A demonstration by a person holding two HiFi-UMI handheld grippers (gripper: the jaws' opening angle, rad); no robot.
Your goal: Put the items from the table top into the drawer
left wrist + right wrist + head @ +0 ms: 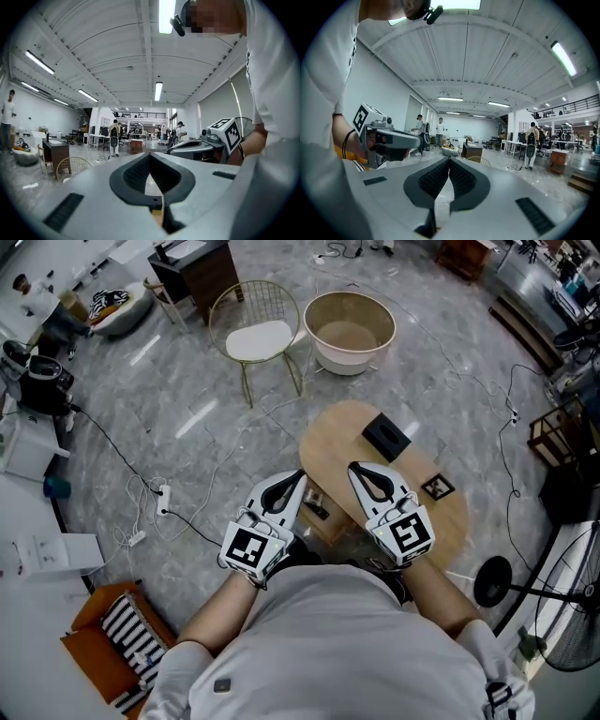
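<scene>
Held left gripper [299, 475] and right gripper [355, 468] level at the near-left edge of the oval wooden table [441, 521], ribbed black pads [136, 173] of each pressed tip to tip, nothing between. Noted the black box [385, 436] at the table's far end, long axis roughly along the table's length. Could not read the small black-framed card [437, 487] near the table's middle.
</scene>
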